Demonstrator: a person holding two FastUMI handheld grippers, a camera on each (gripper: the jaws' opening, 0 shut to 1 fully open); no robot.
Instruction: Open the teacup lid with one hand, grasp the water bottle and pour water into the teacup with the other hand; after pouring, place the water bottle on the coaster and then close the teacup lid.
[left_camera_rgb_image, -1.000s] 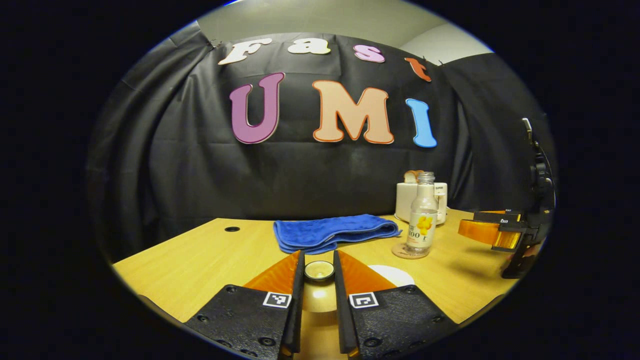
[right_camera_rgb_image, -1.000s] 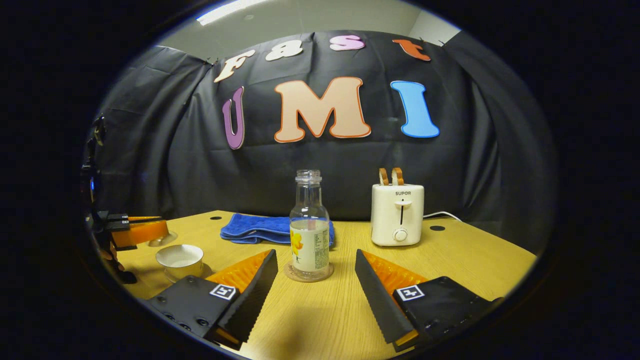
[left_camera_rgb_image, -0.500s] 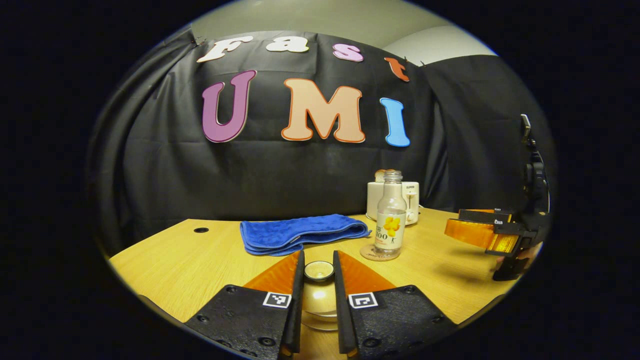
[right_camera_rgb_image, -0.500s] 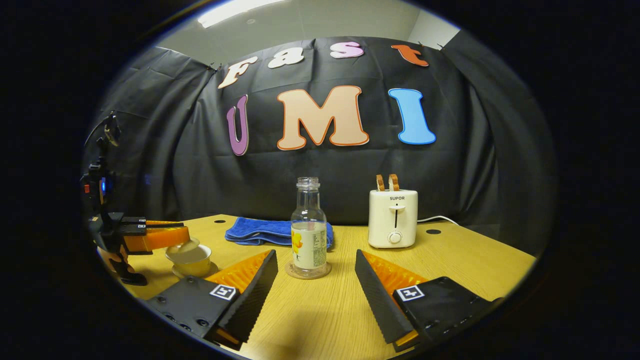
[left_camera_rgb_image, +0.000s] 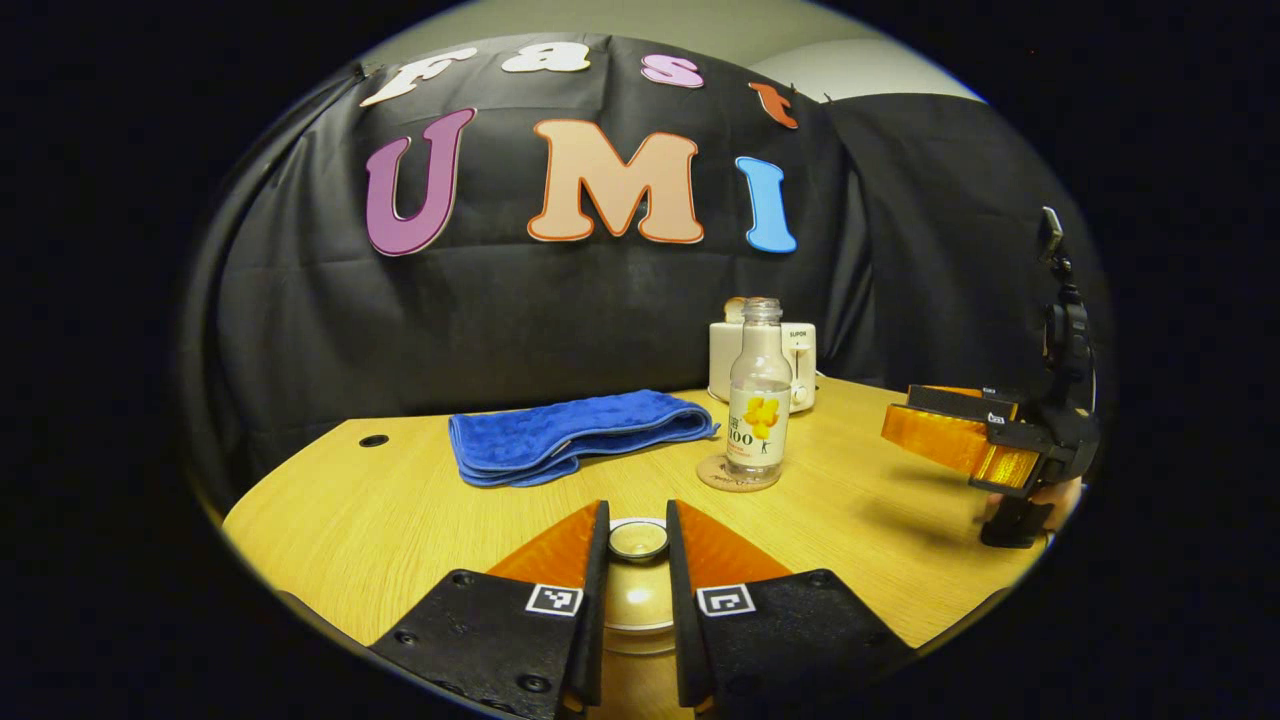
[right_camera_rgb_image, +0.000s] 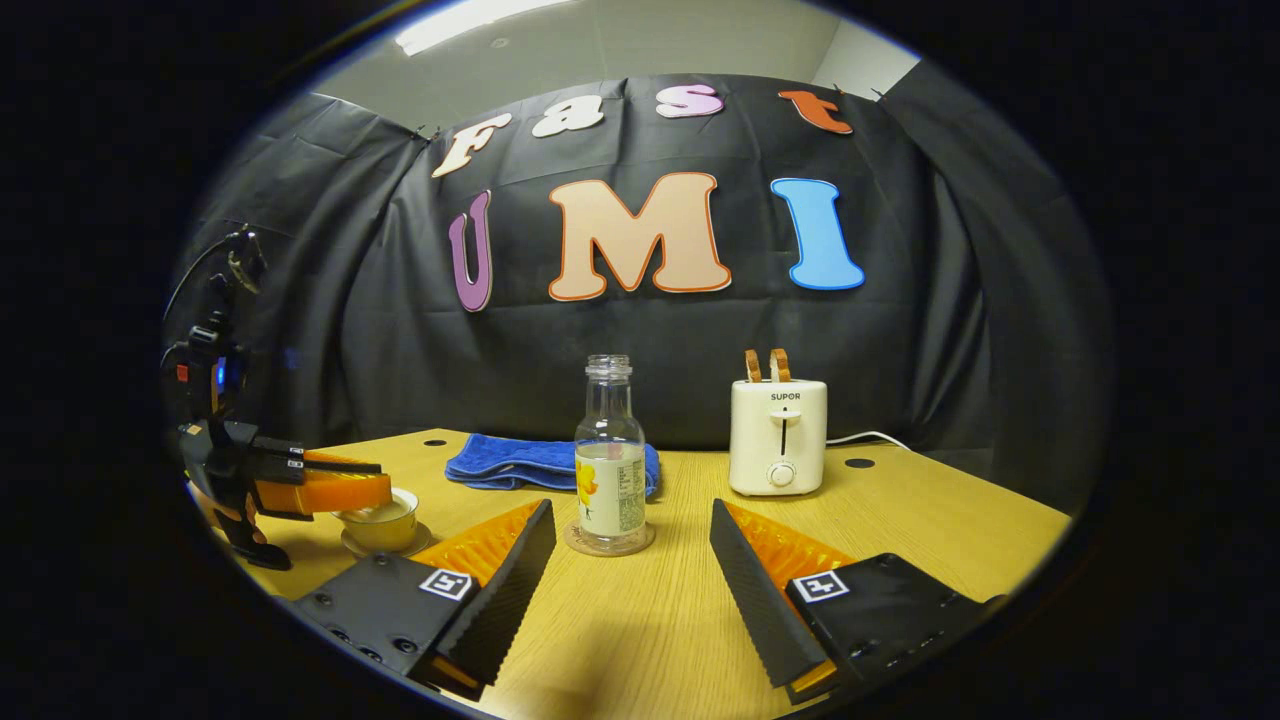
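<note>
At the bottom centre of the left gripper view, the left gripper (left_camera_rgb_image: 637, 545) pinches the teacup lid (left_camera_rgb_image: 638, 540) knob between narrow jaws. The right gripper (right_camera_rgb_image: 632, 545) stands wide apart, the water bottle (right_camera_rgb_image: 609, 460) upright on its coaster (right_camera_rgb_image: 609, 541) beyond the gap.

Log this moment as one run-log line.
left gripper: shut on lid, over teacup | right gripper: open | bottle: upright on coaster

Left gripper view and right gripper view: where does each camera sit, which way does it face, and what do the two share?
Left gripper view: rides the left gripper, low over the table, facing the booth wall; its fingers clamp the teacup lid knob.
Right gripper view: rides the right gripper, facing the water bottle on its coaster; its fingers stand open.
Shared: bottle, blue towel, toaster, and each other's gripper.
</note>
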